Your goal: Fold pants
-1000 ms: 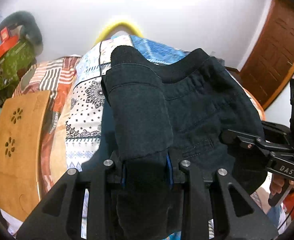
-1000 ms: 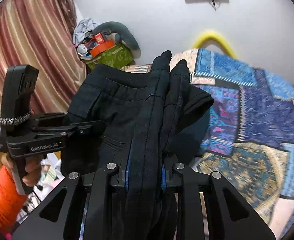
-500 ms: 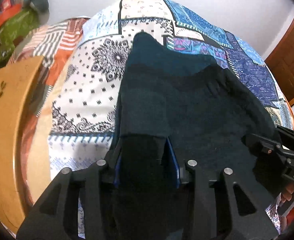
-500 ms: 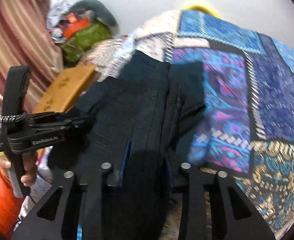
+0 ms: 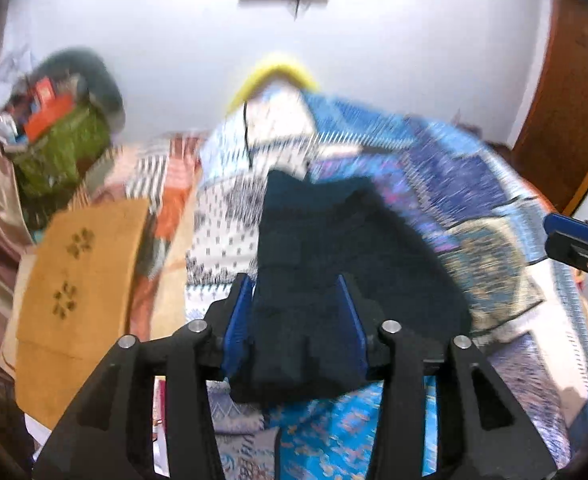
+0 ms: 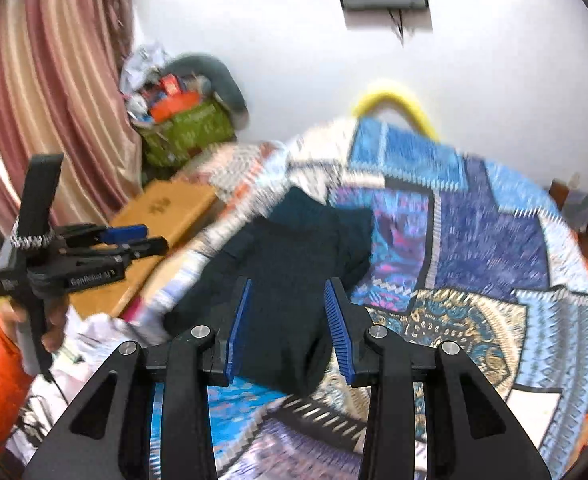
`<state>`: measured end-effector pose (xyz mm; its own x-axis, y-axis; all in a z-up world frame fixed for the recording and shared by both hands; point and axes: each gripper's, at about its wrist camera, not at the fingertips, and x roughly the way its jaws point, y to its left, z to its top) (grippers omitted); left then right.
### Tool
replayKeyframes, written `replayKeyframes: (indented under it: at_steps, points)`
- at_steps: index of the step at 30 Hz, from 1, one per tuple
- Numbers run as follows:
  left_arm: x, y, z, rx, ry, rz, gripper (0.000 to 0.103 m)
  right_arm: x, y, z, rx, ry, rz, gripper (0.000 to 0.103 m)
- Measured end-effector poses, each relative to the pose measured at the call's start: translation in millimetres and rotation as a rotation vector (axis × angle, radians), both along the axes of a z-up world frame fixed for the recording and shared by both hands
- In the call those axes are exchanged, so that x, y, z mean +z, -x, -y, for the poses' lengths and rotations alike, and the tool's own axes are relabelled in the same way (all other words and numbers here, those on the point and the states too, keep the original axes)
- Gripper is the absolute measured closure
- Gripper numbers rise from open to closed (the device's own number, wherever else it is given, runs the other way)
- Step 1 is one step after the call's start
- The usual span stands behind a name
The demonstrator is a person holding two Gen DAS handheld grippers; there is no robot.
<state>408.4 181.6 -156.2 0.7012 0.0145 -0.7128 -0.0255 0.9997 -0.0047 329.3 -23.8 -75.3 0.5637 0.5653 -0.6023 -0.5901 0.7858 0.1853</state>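
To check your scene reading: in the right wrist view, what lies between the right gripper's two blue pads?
The dark folded pants on the patchwork bedspread, seen between the right gripper pads, which stand clear of the cloth.

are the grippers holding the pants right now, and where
Nothing is held. The pants lie on the bed; left gripper jaws are opening around the near edge, right gripper pads stand clear.

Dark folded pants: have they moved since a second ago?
Yes. The dark folded pants were held up in front of the white wall; now they lie lower, on the patchwork bedspread, between the opening left gripper jaws.
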Motion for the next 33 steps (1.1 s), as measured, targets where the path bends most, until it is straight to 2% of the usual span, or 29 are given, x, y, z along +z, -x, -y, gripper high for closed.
replayKeyframes:
  at_steps: [5,7,9,15,18,21,22,23,25,27,29,33]
  points:
    - [69.5,67.0,27.5,-0.014,-0.012,0.148,0.055,66.0,64.8,15.3,0.01,-0.067,0.159,0.069]
    - [94.6,97.6,38.9,-0.02,-0.017,0.215,0.054,83.1,85.5,20.7,0.019,-0.092,0.213,0.069]
    - [118.0,130.3,50.1,-0.039,-0.008,0.279,0.048,104.7,117.3,29.1,0.038,-0.129,0.278,0.069]
    - [161.7,221.3,75.7,-0.04,-0.018,0.441,0.045,130.0,182.5,45.6,0.054,-0.196,0.39,0.069]
    - [171.9,258.7,87.9,-0.012,-0.063,0.516,0.044,130.1,205.1,51.0,0.05,-0.211,0.425,0.069]
    - [176.0,289.9,97.2,-0.002,-0.083,0.578,0.037,128.5,229.4,57.3,0.046,-0.222,0.452,0.068]
    - [176.1,298.5,99.1,-0.01,-0.078,0.592,0.035,125.8,233.0,58.8,0.042,-0.228,0.457,0.064]
    - [175.8,308.9,100.8,-0.01,-0.073,0.608,0.03,125.2,239.4,60.5,0.035,-0.234,0.463,0.052]
    - [173.8,320.1,101.9,0.006,-0.074,0.63,0.022,122.8,248.8,63.8,0.016,-0.239,0.49,0.038]
    - [171.5,331.7,102.4,0.026,-0.067,0.65,0.008,121.7,254.6,63.8,-0.004,-0.229,0.507,0.032]
    - [170.0,340.3,103.6,0.039,-0.059,0.668,0.0,121.1,257.2,63.0,-0.02,-0.221,0.508,0.012]
    - [166.4,348.8,108.6,0.039,-0.089,0.677,0.0,121.3,261.5,60.4,-0.039,-0.193,0.524,0.001]
